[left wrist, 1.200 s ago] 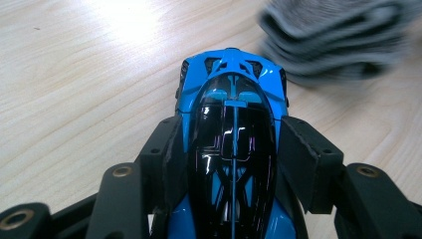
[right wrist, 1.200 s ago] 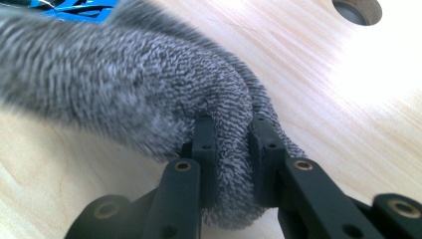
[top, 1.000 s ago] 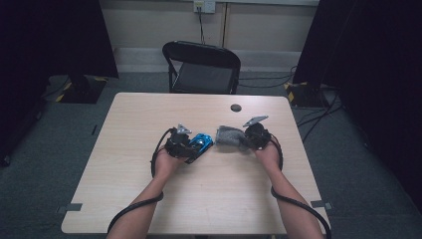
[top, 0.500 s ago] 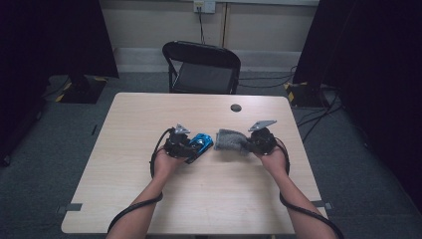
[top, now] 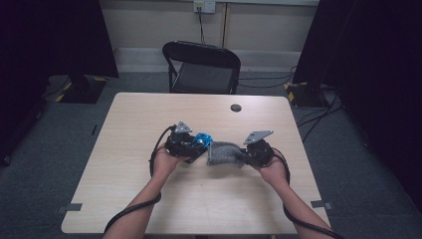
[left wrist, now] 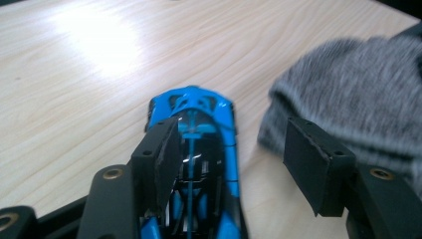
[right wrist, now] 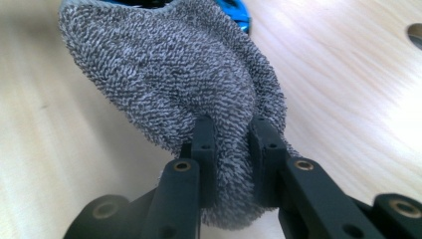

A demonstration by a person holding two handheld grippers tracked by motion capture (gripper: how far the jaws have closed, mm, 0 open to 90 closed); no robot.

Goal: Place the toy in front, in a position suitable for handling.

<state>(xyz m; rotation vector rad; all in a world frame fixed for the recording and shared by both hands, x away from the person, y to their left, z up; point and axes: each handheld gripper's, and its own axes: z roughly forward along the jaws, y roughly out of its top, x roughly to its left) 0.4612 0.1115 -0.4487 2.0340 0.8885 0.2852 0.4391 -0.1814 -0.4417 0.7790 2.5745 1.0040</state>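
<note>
Table (top: 124,199) lies bare all round: right gripper (top: 247,155) pinches grey cloth (top: 223,153); left gripper (top: 199,147) jaws, just opening, straddle blue car (top: 202,139).

1. Toy car (left wrist: 199,144): bright blue body with black centre panels.
2. Cloth (right wrist: 174,74): grey, flecked with a looped terry texture.
3. Table (top: 149,199): pale wood with a fine grain pattern.
4. Chair (top: 201,64): black.
</note>
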